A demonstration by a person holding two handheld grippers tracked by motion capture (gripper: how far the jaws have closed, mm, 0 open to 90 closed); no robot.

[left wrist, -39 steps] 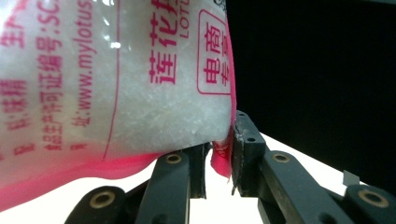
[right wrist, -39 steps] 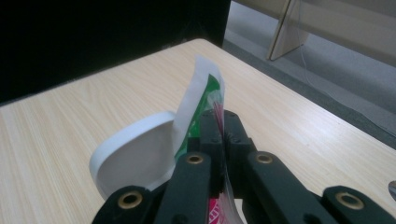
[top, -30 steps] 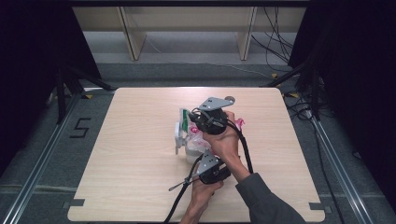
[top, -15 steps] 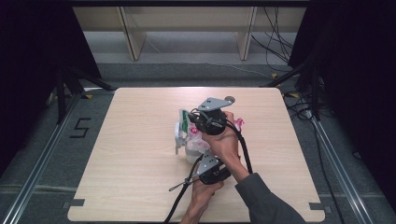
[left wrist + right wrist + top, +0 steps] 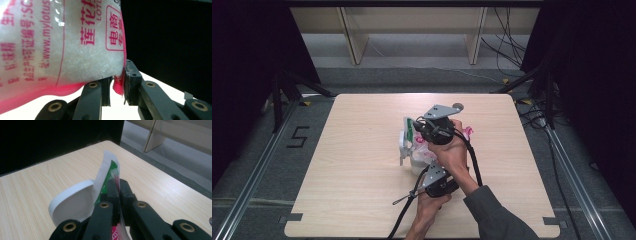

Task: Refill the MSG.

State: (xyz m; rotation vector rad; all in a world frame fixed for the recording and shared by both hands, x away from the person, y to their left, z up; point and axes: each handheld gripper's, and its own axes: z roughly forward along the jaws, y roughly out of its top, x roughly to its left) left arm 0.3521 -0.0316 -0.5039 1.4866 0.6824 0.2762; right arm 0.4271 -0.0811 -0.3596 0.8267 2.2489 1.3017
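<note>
Nothing has moved since a moment ago. The bag (image 5: 62, 45) of white grains stays held up over the middle of the table (image 5: 337, 165). The left claw (image 5: 117, 82) pinches its pink bottom edge, and the right claw (image 5: 117, 187) is squeezed tight on its top. I think the job is paused.

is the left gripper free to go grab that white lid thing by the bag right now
Probably not. The left gripper is shut on the pink bottom seam of the bag, so it would have to let go first. The right gripper pinches the bag's top edge, right beside the white lid.
</note>
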